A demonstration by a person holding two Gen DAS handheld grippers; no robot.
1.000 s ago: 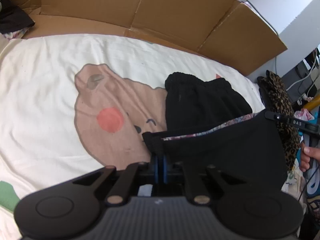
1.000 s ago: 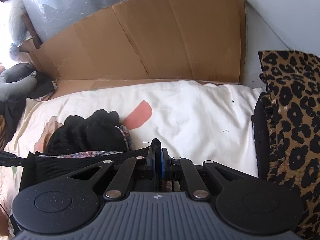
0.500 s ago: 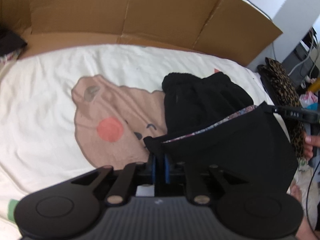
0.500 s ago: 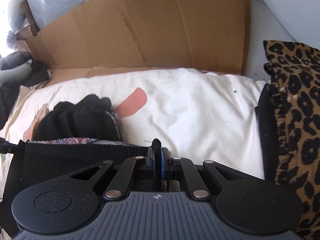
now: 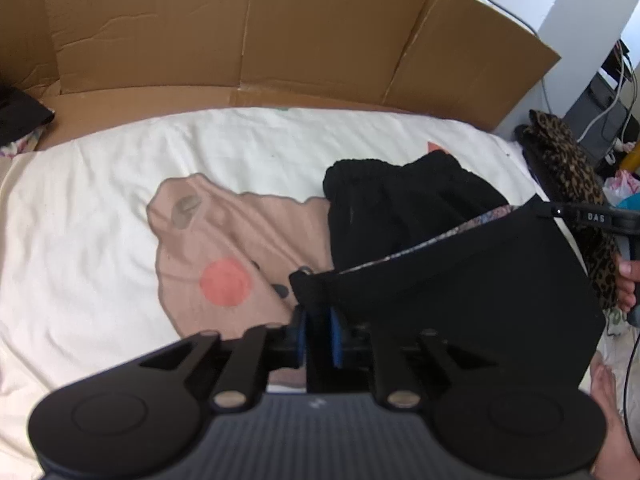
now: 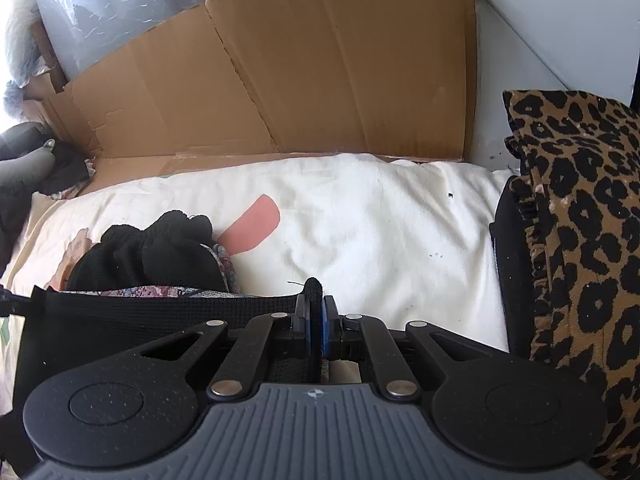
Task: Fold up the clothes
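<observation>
Stretching between both tools is a black garment w/ a floral-lined edge, its hem held taut above the bed. The left hand-held gripper has just been easing its jaws apart; a corner of the black cloth sits between the blue pads, and a slight gap shows on each side, so prob. no longer pinched, though the view is tight. The right hand-held gripper is clamped on the opposite corner, fabric poking up past its pads. Beyond the taut hem the rest of the garment lies bunched on the cream bedsheet, partly covering a printed brown bear face w/ a pink cheek. A cardboard sheet stands along the far edge of the bed, blocking what's behind. At the bed's right side a leopard-print cloth is draped over something dark, just beside the sheet. In the left wrist view the other tool's black arm and the person's fingers show at far right, near cables and clutter. Dark clothes lie at the far left corner.
</observation>
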